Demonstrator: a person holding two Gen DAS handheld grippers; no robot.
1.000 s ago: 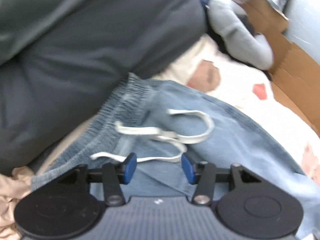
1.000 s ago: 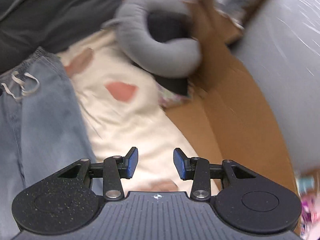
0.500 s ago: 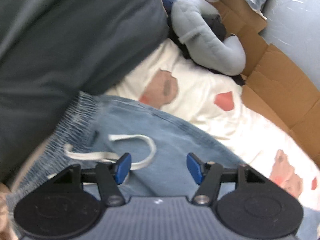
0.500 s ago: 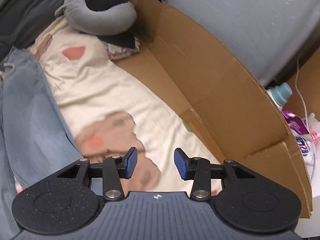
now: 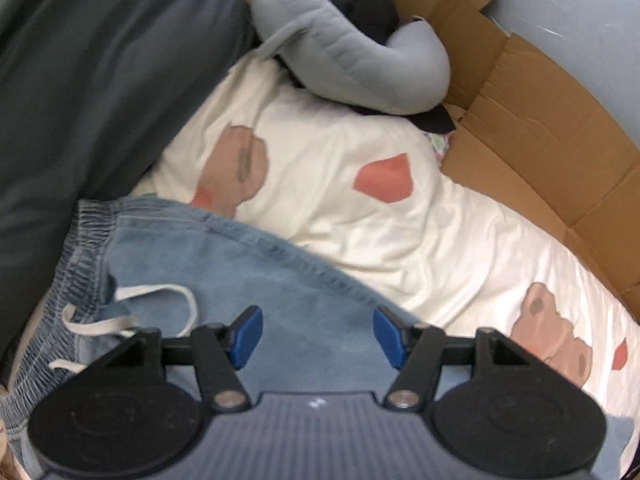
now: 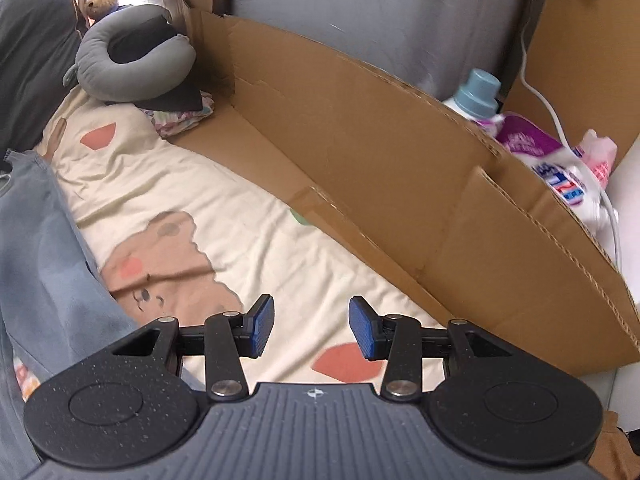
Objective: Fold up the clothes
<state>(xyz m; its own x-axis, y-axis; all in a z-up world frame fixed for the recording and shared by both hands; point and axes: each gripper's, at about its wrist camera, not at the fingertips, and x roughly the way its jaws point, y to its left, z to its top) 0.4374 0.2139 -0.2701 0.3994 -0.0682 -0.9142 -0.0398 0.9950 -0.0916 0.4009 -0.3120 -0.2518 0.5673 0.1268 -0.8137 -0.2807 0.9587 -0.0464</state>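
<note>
Denim trousers spread on a bear-print sheet, both grippers empty

The left gripper (image 5: 318,336) is held over the light-blue drawstring trousers (image 5: 280,304), jaws spread, nothing pinched. The right gripper (image 6: 312,330) is held over the cream sheet (image 6: 248,240), jaws apart. Detergent bottles (image 6: 480,94) are seen standing behind the cardboard wall (image 6: 380,152).
</note>
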